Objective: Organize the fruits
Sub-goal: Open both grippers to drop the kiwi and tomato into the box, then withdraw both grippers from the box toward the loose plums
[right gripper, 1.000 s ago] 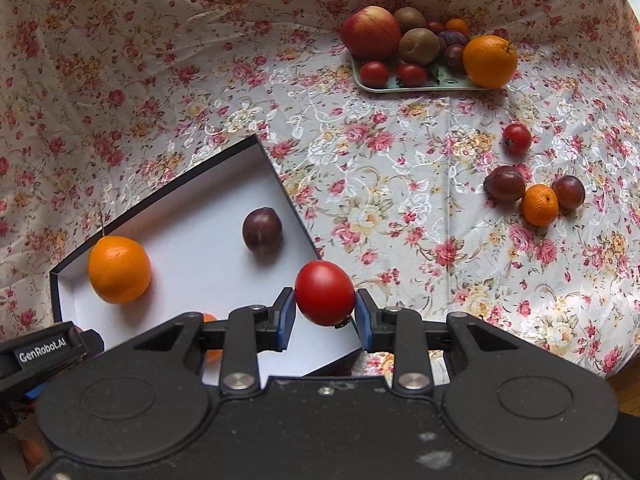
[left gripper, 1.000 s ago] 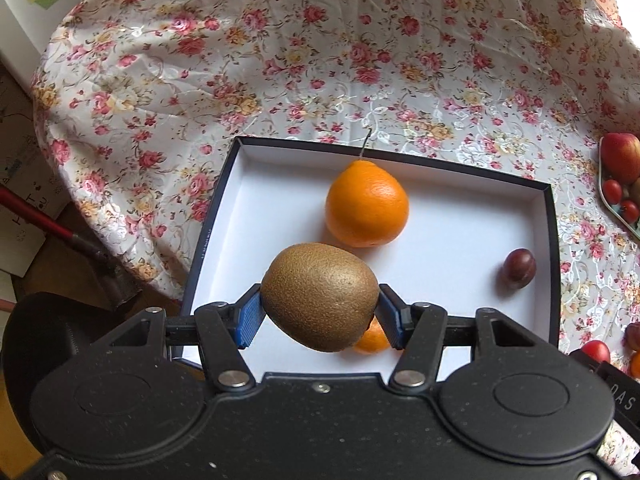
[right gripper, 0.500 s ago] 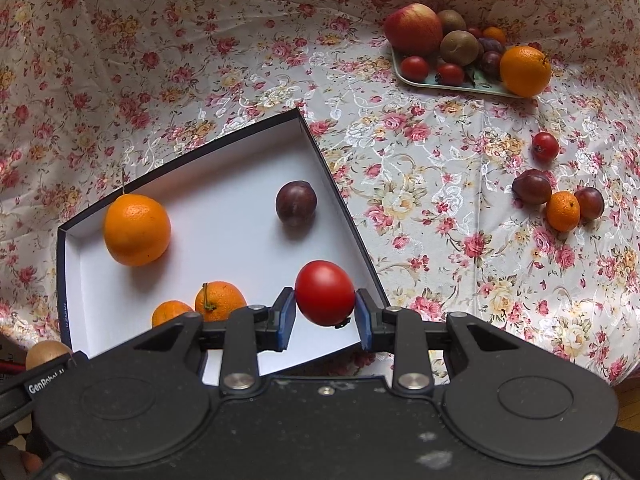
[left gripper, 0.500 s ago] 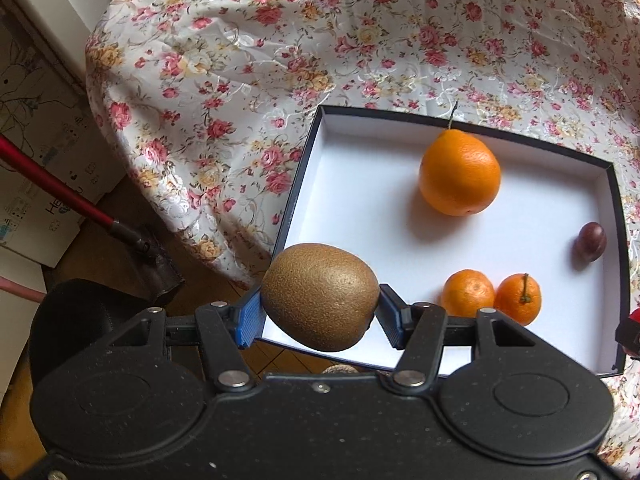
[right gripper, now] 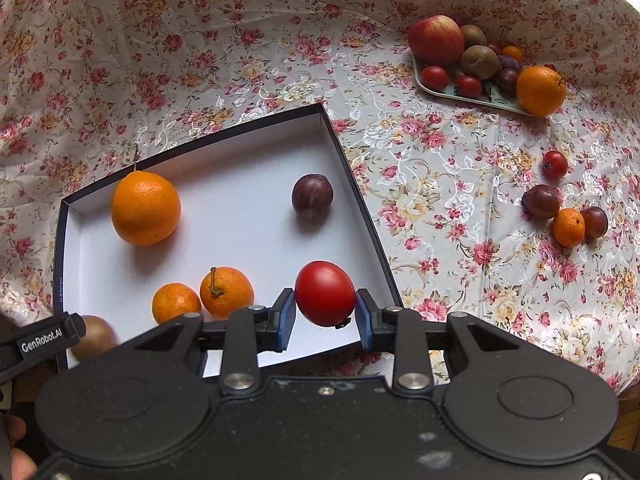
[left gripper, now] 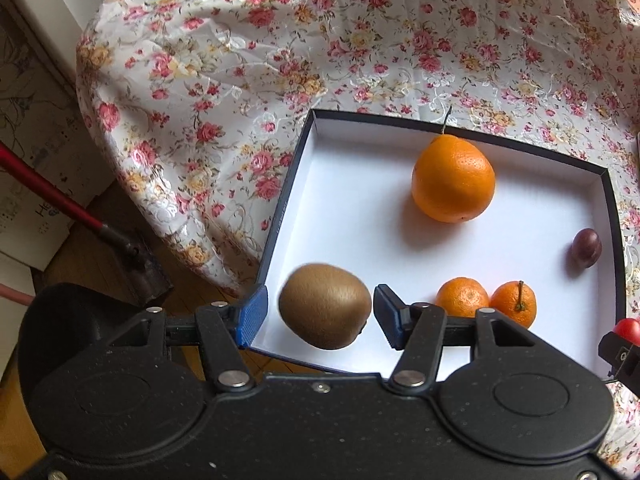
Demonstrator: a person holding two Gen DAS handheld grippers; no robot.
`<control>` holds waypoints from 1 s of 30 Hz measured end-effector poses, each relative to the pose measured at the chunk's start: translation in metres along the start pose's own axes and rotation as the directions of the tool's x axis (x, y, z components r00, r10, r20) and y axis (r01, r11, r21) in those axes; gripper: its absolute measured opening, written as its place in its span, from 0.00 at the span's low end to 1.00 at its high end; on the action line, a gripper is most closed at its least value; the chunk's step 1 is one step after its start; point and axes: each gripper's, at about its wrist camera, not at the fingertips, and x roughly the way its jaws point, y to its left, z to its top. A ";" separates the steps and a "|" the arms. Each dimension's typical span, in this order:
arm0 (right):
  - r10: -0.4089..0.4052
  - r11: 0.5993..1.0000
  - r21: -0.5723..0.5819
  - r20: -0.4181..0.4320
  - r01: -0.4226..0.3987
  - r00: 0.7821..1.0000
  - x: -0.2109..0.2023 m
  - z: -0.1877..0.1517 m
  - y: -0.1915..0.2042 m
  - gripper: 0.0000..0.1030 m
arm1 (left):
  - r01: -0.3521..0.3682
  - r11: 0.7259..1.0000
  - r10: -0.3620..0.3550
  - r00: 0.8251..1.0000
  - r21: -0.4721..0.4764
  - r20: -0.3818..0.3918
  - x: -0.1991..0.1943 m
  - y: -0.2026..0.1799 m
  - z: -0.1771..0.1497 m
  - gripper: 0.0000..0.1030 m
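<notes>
Brown, fuzzy kiwi [left gripper: 325, 306] between the parted blue pads [left gripper: 251, 314] of the left hand-held gripper [left gripper: 316, 316], released, apparently low over the near-left corner of the white box [left gripper: 520, 148]; blurred, so contact with the floor unclear. Red tomato [right gripper: 325, 293] clenched in the right hand-held gripper [right gripper: 324, 318] above the box's near-right edge. Already inside: large orange [right gripper: 145, 208], plum [right gripper: 312, 196], two mandarins [right gripper: 202, 298]. Risks: kiwi rolling into the mandarins or over the low wall; tomato, let go here, striking the rim and tumbling onto the floral-clothed tabletop [right gripper: 460, 184].
</notes>
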 end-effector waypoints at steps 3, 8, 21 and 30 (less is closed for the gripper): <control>0.006 1.000 -0.011 0.007 -0.006 1.000 -0.002 0.000 0.002 0.32 | -0.011 1.000 0.011 0.999 -0.003 0.037 -0.007 -0.001 0.000 0.60; 0.000 1.000 -0.023 0.033 0.001 0.999 -0.008 0.000 0.002 0.32 | 0.039 0.998 -0.040 0.999 -0.043 -0.006 -0.004 -0.001 -0.002 0.60; -0.022 0.999 -0.024 0.005 0.022 1.000 -0.007 0.001 -0.002 0.32 | -0.005 0.999 0.003 0.999 -0.052 -0.037 -0.001 -0.007 -0.006 0.60; -0.060 0.997 -0.045 -0.047 0.058 0.997 0.001 -0.008 -0.006 0.32 | -0.001 1.000 0.001 1.000 -0.022 -0.015 -0.010 -0.024 -0.012 0.60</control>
